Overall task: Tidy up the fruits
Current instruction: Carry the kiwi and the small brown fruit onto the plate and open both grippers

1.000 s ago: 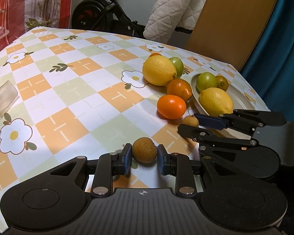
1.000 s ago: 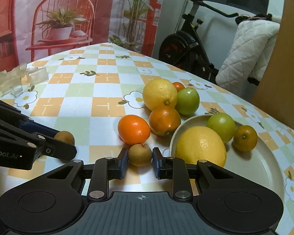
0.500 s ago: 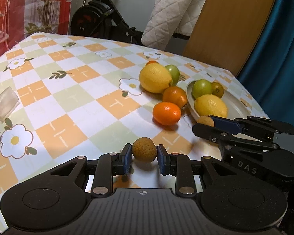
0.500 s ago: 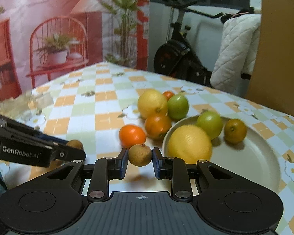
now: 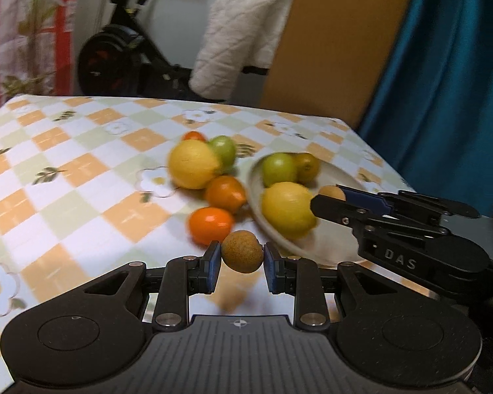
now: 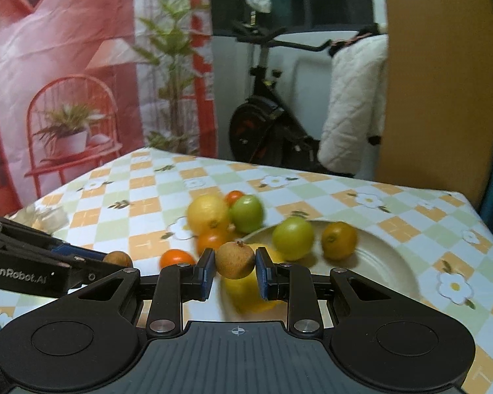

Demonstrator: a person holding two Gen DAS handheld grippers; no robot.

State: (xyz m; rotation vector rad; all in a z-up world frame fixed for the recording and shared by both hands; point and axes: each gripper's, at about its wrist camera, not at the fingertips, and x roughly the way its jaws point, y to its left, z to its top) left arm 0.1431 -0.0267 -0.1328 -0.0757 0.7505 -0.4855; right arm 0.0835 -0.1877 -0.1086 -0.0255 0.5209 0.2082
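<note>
My left gripper [image 5: 241,264] is shut on a small brown round fruit [image 5: 242,251], held above the table near the plate's front rim. My right gripper [image 6: 235,271] is shut on a second small brown fruit [image 6: 235,260] and hangs over the cream plate [image 6: 387,262]. In the left wrist view the right gripper [image 5: 332,197] reaches over the plate [image 5: 328,249] from the right with its brown fruit [image 5: 330,192]. On the plate lie a lemon [image 5: 287,207], a green fruit [image 5: 279,168] and a small orange fruit [image 5: 307,166].
Beside the plate on the checked tablecloth [image 5: 82,177] lie a lemon [image 5: 194,163], a green fruit [image 5: 225,149] and three orange fruits [image 5: 210,225]. Clear plastic pieces [image 6: 46,216] sit at the left. An exercise bike [image 6: 272,124] and a wooden board [image 5: 338,42] stand behind the table.
Both grippers have lifted their brown fruits off the table and carried them toward the plate. The right one now hangs over the plate; the views have tilted upward.
</note>
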